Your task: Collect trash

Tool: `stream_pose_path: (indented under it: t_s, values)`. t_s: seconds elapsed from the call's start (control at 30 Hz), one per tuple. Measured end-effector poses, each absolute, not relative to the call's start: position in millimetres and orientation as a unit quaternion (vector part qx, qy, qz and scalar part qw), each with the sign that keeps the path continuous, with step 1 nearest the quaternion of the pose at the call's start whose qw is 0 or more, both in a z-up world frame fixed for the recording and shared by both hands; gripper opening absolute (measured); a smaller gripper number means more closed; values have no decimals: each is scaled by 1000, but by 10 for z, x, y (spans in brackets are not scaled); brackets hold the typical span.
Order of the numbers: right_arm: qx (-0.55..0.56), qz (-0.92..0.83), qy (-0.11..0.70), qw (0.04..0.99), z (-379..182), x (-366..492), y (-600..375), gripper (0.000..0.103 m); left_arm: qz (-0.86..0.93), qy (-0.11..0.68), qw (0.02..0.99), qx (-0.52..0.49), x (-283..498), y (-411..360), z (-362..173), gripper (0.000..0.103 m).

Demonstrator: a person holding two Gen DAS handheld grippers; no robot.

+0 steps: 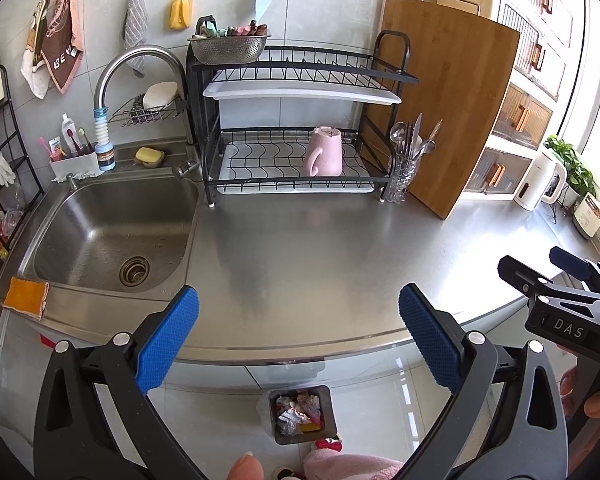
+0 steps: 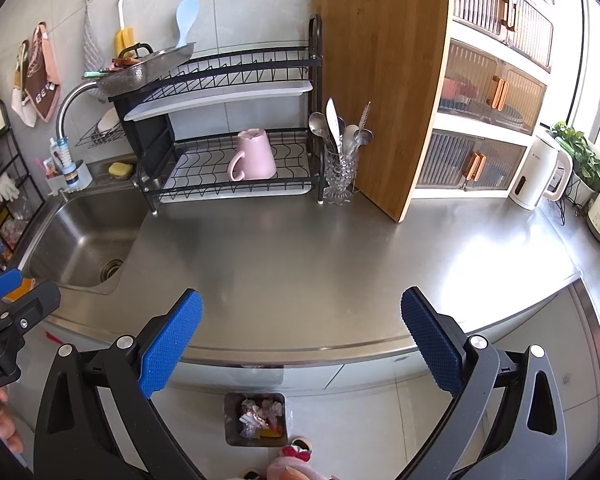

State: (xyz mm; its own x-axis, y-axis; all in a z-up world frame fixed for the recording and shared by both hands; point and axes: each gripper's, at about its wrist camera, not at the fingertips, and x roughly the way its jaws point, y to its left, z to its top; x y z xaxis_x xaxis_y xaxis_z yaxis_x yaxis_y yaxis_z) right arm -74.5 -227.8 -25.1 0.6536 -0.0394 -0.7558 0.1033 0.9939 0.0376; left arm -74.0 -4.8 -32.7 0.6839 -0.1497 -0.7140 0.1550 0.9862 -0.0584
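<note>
Showing only leftward: orange cloth (image 1: 26,298) (sink (image 1: 76,204) edge).

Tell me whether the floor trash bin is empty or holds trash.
Holds trash: the trash bin on the floor shows crumpled wrappers inside, seen from above in both wrist views.

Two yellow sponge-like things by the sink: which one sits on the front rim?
The flat orange-yellow cloth pad lies on the sink's front left rim. The other, a yellow sponge, rests in a dish behind the basin, near the faucet.

Brushed steel countertop (image 1: 300,248), wooden cutting board (image 1: 452,100), glossy floor tiles (image 2: 360,420)
</note>
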Motion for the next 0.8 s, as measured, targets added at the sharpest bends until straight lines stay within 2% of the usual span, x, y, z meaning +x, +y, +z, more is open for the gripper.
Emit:
stream_pose_path:
  t_s: [0.8]
  values:
    - [39,-37,419,906,-270,-723,-2244,100,-43,390,920,19,-704,70,-313,95]
